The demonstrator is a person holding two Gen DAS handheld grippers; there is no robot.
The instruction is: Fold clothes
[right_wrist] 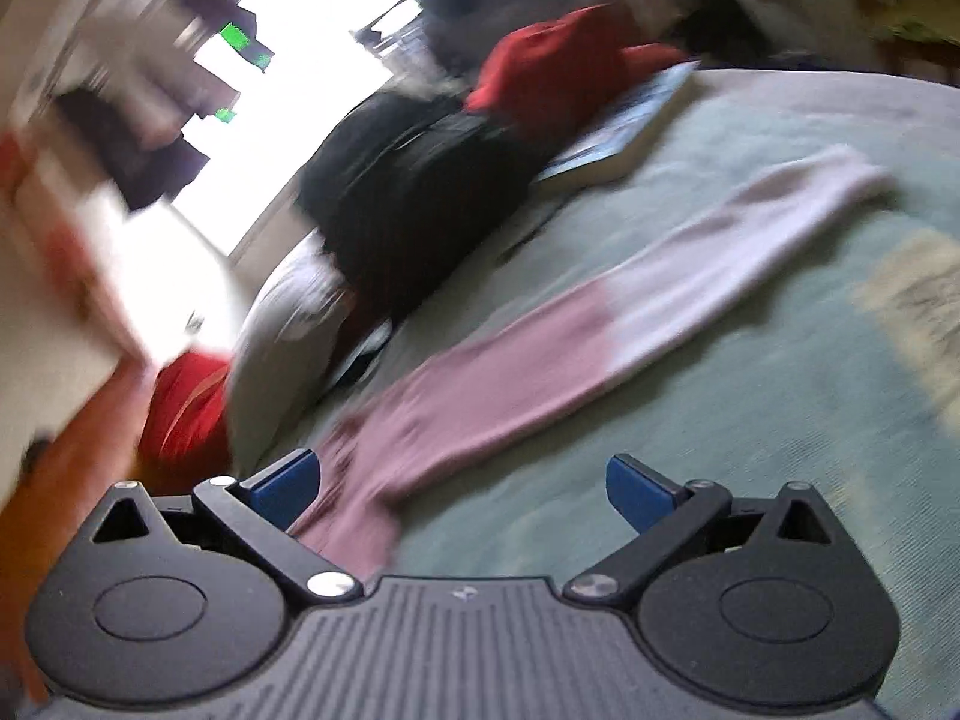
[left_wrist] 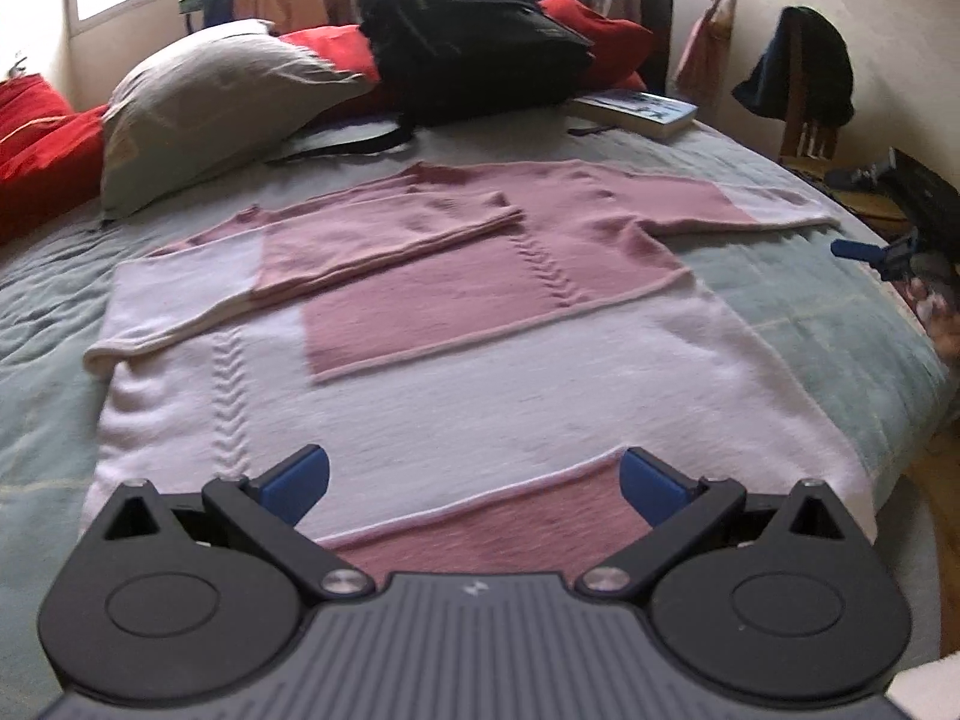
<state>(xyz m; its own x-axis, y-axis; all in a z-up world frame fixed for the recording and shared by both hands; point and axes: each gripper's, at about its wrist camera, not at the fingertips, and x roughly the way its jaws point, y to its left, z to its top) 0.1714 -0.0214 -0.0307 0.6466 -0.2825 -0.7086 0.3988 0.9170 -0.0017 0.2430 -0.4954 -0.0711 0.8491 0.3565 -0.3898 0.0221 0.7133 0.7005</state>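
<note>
The sweater (left_wrist: 456,324) is lying flat on the bed (left_wrist: 798,300), in front of the black backpack (left_wrist: 468,42), with one sleeve already folded across the chest and the other sleeve (right_wrist: 600,330) stretching out on the blanket. It is a soft, light knit in pink and white blocks with a raised braid pattern, so I think it is going to sag and stretch; taking the cuff or hem edge seems best. The left gripper (left_wrist: 474,483) and the right gripper (right_wrist: 462,489) are both standing wide open, holding nothing.

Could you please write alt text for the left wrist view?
A pink-and-white sweater lies flat on a bed, one sleeve folded across its chest. The open left tool hovers over its hem; a backpack sits behind.
</note>
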